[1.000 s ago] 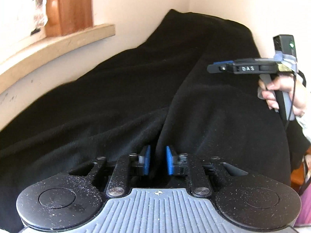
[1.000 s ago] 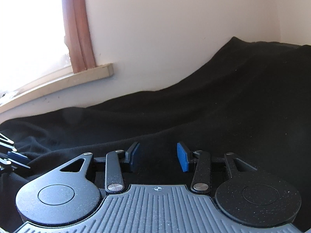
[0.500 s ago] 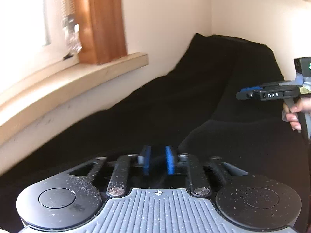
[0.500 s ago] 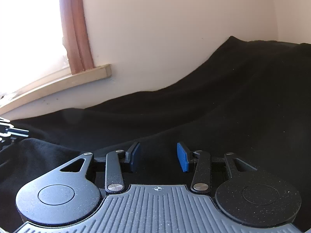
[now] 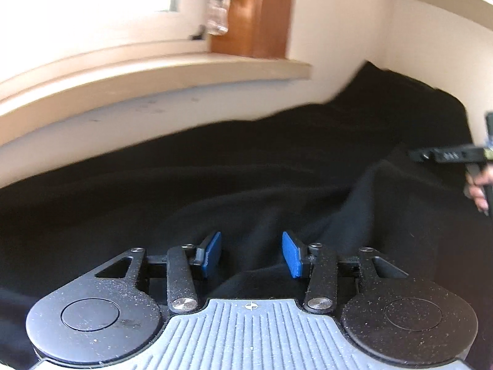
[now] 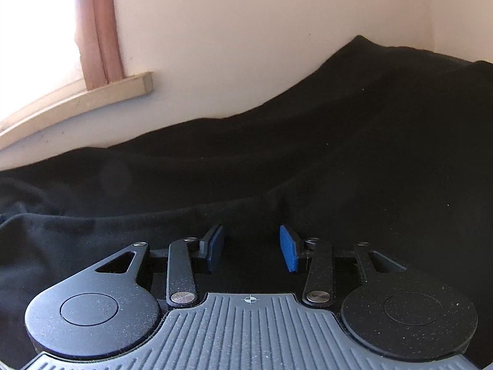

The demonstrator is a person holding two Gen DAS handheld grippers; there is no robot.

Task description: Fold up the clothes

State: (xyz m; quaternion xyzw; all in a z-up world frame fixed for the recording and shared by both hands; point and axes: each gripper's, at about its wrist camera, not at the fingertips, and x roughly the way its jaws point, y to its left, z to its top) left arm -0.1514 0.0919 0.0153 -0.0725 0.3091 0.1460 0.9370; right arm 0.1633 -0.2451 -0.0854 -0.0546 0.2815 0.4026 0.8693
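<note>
black-draped surface (image 6: 385,129) — a black garment (image 5: 354,215) rumpled on it.

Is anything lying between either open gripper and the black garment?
Nothing visible. The left gripper and right gripper are both open directly over the black garment, with only its own folds beneath the blue pads.

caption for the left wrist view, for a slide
Left gripper open over rumpled black garment below a window sill; right gripper at frame edge.

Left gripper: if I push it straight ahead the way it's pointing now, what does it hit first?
Most likely the raised fold of black cloth just past the open left gripper. The wall under the window sill lies well beyond; depth is hard to judge.
</note>
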